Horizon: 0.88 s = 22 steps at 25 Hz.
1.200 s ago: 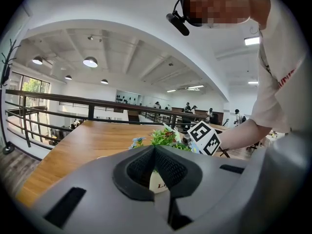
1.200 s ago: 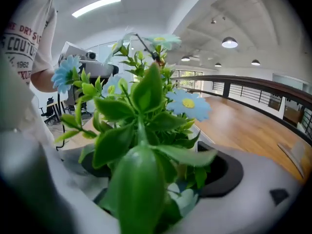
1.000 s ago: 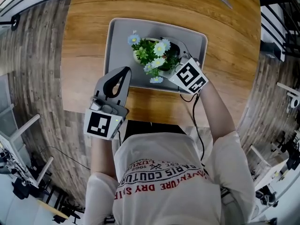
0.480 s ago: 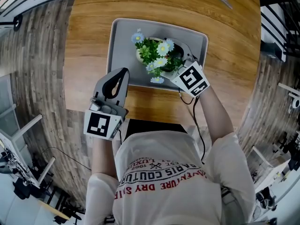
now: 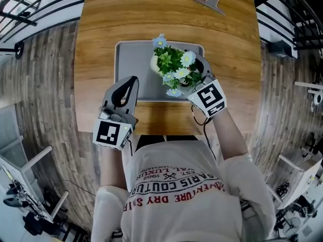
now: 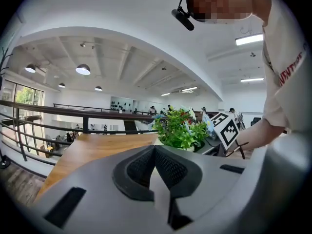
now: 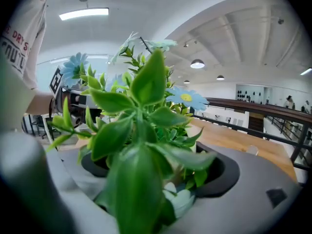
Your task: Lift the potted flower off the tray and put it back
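Grey tray (image 5: 132, 72): flower (image 5: 176, 67) judged lifted off it.
Right gripper (image 5: 196, 70): clamped on flower, to be lowered level.
Left gripper (image 5: 127, 87): closed, empty.

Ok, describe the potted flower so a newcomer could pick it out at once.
On the wooden table lies a grey tray; the potted flower is over its right part. It is the only plant: a white pot of green leaves with pale blue and white daisies, unlike the flat metal clip at the far edge.
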### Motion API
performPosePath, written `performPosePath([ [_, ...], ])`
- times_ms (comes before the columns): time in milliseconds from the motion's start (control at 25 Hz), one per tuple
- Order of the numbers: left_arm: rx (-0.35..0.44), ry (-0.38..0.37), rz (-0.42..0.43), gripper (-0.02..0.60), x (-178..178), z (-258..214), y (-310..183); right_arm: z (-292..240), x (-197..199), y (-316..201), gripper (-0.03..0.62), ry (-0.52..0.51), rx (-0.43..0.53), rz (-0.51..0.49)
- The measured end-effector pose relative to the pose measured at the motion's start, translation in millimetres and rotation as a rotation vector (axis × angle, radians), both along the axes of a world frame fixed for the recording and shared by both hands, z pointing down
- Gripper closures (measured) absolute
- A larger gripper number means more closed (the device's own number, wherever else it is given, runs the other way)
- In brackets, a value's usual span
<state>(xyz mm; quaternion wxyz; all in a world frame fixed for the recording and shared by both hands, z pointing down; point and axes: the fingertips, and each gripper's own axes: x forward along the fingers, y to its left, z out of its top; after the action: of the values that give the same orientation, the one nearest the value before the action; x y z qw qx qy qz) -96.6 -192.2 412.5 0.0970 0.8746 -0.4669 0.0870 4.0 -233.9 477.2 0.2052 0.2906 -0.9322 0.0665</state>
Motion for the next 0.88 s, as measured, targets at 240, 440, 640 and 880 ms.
performPosePath([
  [240,0.09,-0.025,0.042,0.569,17,-40,-22,-51,48,-7,0.115,-0.011,0.057,0.153],
  [440,0.152,-0.029,0.073,0.569,31,-68,-27,-92,89,-2,0.117,-0.021,0.135,0.27],
  [640,0.202,-0.056,0.101,0.569,46,-90,-27,-128,130,5,0.115,-0.042,0.199,0.386],
  [880,0.239,-0.061,0.069,0.569,30,-108,-22,-161,145,18,0.115,-0.069,0.259,0.485],
])
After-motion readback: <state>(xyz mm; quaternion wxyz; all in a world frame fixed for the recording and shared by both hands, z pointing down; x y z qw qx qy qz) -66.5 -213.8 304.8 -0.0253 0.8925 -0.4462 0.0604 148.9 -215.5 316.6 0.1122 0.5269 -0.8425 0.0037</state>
